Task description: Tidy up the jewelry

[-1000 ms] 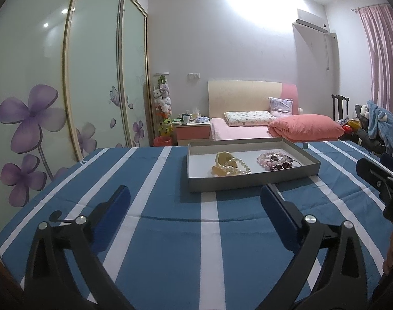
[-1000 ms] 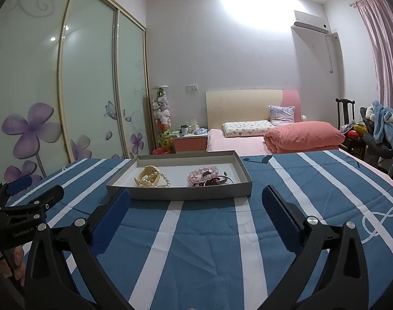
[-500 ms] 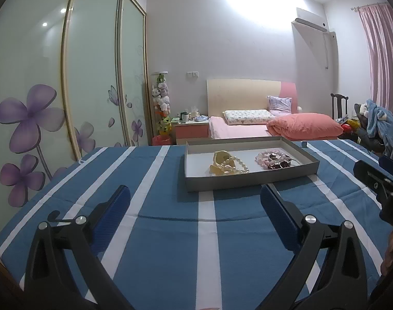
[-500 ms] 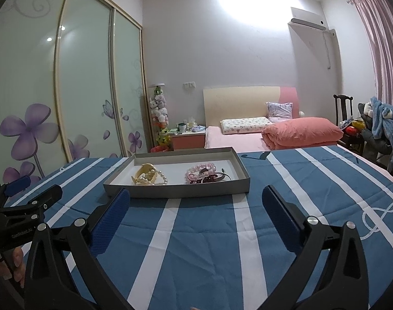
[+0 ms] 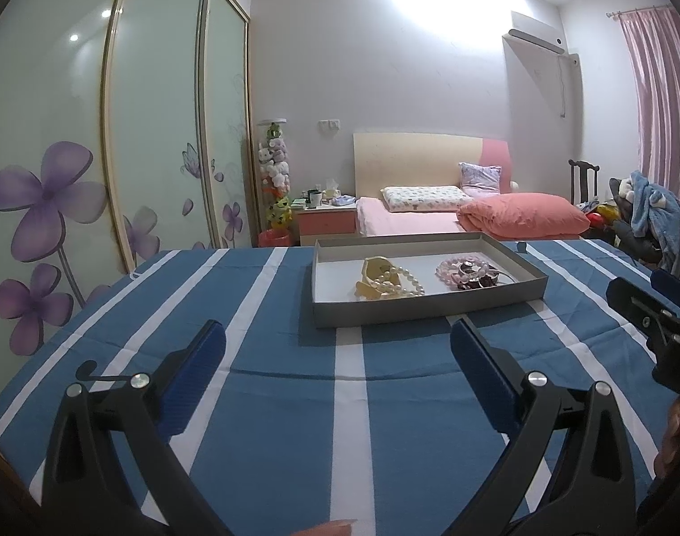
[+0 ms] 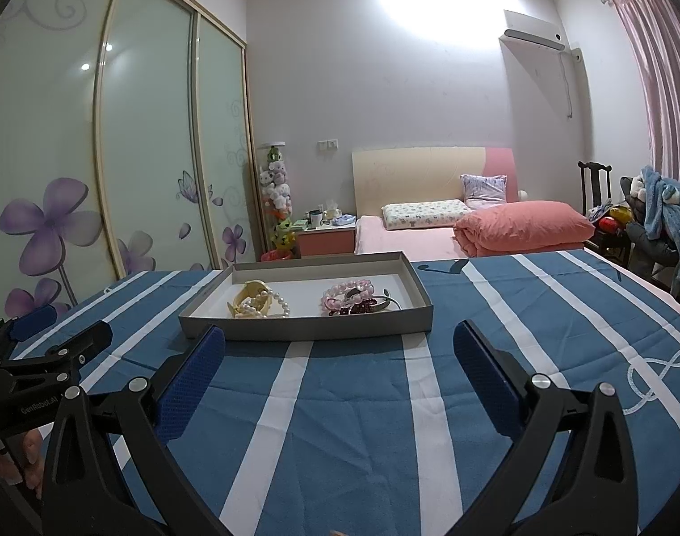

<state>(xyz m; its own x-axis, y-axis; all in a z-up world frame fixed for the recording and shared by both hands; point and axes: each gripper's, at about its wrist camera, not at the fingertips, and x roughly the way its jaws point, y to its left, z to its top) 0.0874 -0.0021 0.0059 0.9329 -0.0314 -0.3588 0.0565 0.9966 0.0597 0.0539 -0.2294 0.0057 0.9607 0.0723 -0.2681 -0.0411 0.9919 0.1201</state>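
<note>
Left wrist view: left gripper (image 5: 337, 348) hangs wide apart, empty, over the striped surface (image 5: 268, 402); the grey tray (image 5: 420, 308) ahead holds pearl beads (image 5: 396, 283) and pink bracelets (image 5: 467, 271). Right wrist view: right gripper (image 6: 340, 353) spread too, nothing held, tray just ahead.

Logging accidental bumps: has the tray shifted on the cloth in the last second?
No. In both views the tray meets the same white stripes of the striped cloth as before.

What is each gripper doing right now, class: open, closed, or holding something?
Left gripper: open, holding nothing, short of the grey tray.
Right gripper: open, holding nothing, also short of the tray.
</note>
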